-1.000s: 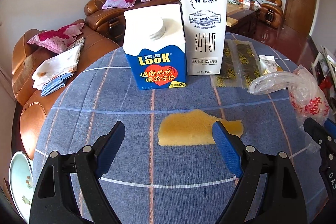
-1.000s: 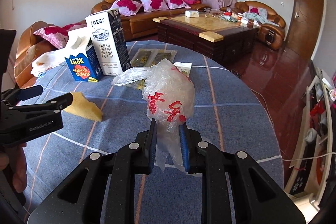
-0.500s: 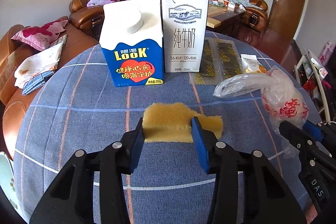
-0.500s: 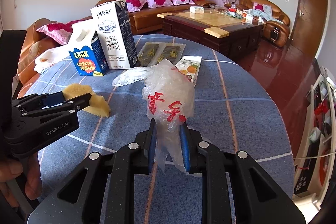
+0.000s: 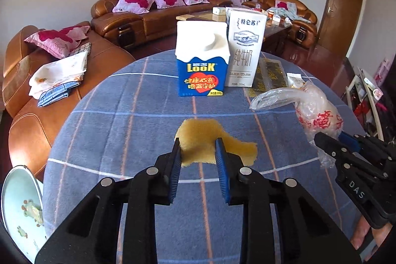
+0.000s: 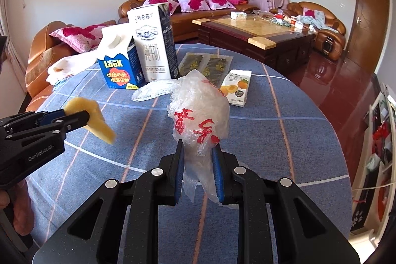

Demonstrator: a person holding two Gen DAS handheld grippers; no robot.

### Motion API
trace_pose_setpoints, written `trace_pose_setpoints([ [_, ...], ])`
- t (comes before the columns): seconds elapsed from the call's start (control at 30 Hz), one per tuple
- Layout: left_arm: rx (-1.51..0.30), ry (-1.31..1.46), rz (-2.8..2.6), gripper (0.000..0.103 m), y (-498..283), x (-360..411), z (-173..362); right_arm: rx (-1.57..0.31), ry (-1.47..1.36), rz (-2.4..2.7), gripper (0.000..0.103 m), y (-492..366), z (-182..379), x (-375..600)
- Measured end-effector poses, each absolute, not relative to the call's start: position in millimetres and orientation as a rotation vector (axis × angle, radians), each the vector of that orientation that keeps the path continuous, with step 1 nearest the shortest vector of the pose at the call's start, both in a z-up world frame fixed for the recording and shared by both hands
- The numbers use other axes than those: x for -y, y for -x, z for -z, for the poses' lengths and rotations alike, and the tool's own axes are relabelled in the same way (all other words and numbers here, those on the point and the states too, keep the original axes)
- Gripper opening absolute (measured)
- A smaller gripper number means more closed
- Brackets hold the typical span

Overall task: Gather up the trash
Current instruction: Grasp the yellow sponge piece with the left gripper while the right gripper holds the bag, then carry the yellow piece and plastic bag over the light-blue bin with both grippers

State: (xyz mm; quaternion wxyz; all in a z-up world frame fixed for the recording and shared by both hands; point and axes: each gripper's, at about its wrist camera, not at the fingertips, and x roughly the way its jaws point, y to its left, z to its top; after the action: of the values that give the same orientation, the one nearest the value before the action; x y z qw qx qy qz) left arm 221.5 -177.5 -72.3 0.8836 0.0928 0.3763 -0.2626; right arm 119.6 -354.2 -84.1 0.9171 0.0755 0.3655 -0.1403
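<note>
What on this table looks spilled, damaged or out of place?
Nothing is spilled. Both cartons stand upright. One orange packet and two dark packets lie flat on the tablecloth, apparently litter.

A thin, crinkled clear plastic bag (image 6: 198, 115) with red print glistens above a matt woven blue cloth (image 6: 272, 140). The yellow scrap (image 5: 198, 142) looks spongy and rough. Two cartons (image 5: 201, 66) are smooth printed card; the leather sofas (image 5: 148, 14) and dark floor (image 6: 334, 81) shine glossy.
</note>
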Motion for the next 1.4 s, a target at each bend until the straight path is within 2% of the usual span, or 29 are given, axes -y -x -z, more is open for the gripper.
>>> trace_pose_setpoints([
  [0.53, -0.637, -0.159, 0.301, 0.027, -189.1, 54.2, 46.5, -0.732, -0.094, 0.066, 0.022, -156.0, 75.8, 246.1],
  [1.4, -0.597, -0.088, -0.065, 0.027, -182.5, -75.2, 47.3, -0.682, 0.044, -0.284, 0.022, -204.4, 71.5, 107.0],
])
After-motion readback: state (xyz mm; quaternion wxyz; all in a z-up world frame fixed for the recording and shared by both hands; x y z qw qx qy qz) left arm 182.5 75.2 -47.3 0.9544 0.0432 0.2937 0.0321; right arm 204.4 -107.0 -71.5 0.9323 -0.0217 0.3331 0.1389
